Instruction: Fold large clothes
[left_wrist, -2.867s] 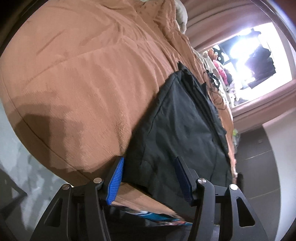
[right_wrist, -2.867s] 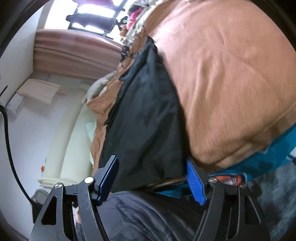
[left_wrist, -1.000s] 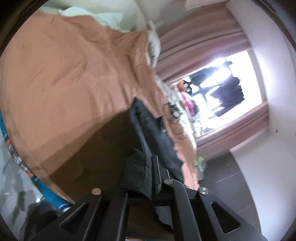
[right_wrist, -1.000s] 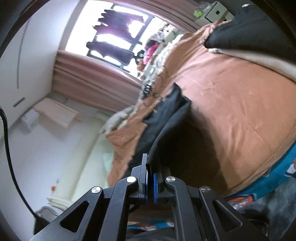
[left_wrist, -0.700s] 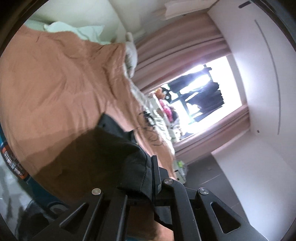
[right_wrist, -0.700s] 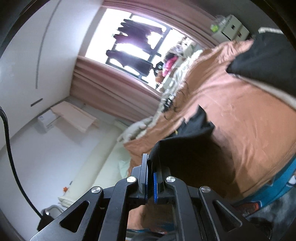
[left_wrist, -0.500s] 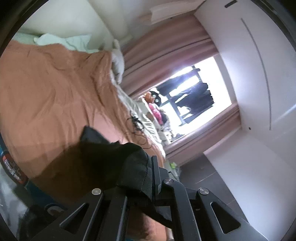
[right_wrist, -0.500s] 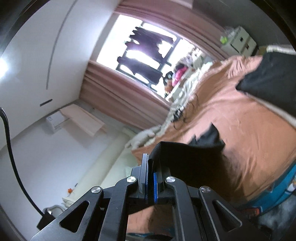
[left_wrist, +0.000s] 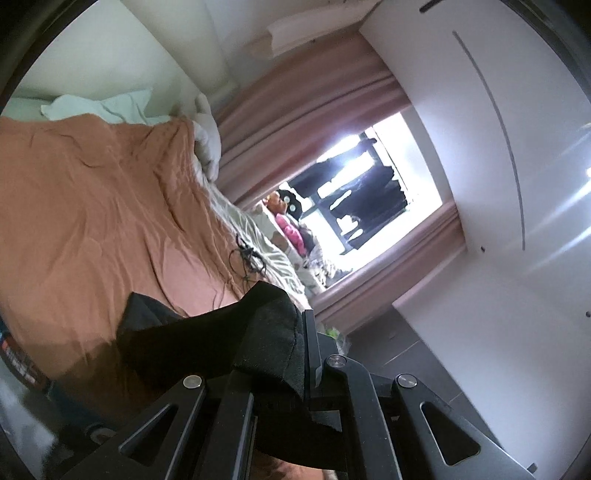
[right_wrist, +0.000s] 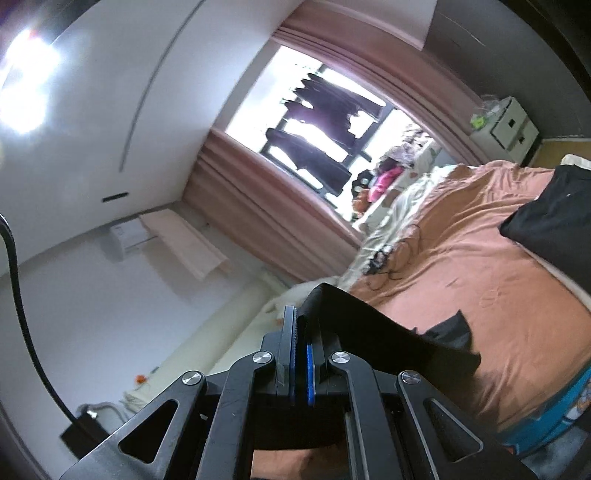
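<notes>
- The fold looked to be in its middle stretch: the black garment (left_wrist: 207, 332) was lifted off the bed (left_wrist: 92, 206) at one edge, pinched by both tongs, while its far end trailed down onto the orange bedspread (right_wrist: 480, 266).
- The left tongs (left_wrist: 304, 354) were clenched on a thick bunched roll of the black cloth, which bulged out beside the fingers.
- The right tongs (right_wrist: 300, 350) were likewise clamped tight on a thinner edge of the same garment (right_wrist: 369, 332), the blue pads almost meeting over it.
- What seemed left: carrying the lifted edge over to lay it on the rest, smoothing it, and probably a further fold. How many layers were already doubled could not be told from either view.
- The garment was a matte, dense black fabric, limp enough to sag between the two grips, with a pointed corner showing at its low end.
- The bedspread was a soft, faintly creased orange-brown cloth, with pale green pillows (left_wrist: 96, 105) at its head.
- A second dark folded item (right_wrist: 554, 218) lay apart on the bed's far side, likely already done.
- A tangle of thin black cable (left_wrist: 247, 258) lay on the bed near the window side.
</notes>
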